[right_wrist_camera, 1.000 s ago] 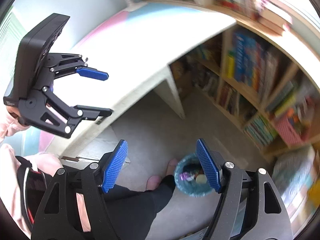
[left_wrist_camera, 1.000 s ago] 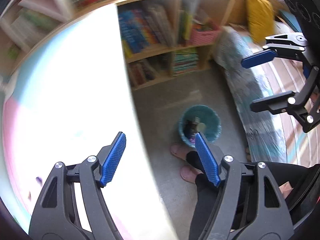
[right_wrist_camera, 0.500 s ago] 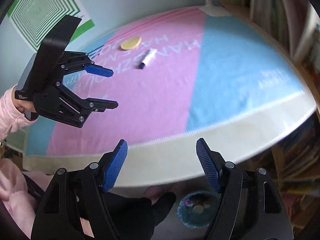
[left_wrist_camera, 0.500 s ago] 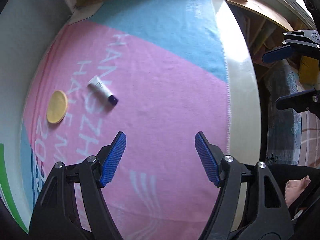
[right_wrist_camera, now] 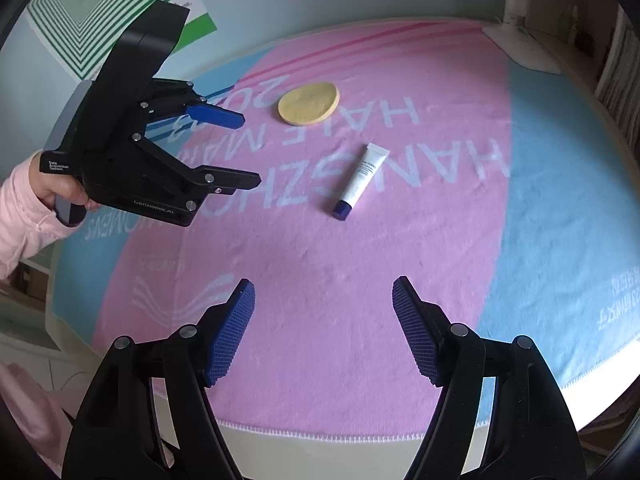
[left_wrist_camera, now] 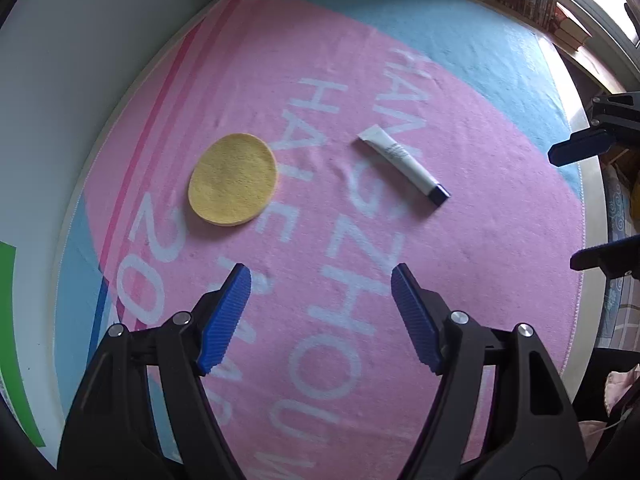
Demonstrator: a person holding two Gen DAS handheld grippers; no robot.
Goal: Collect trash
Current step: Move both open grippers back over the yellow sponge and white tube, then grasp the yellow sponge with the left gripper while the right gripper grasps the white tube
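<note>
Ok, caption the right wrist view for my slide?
Open right claw above pink towel; tube and yellow pad ahead.

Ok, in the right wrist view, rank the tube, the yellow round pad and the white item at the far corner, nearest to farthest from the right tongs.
1. Tube: nearest, straight ahead of the right tongs on the pink towel.
2. Yellow round pad: farther, slightly left.
3. White item: farthest, at the far right corner.
</note>
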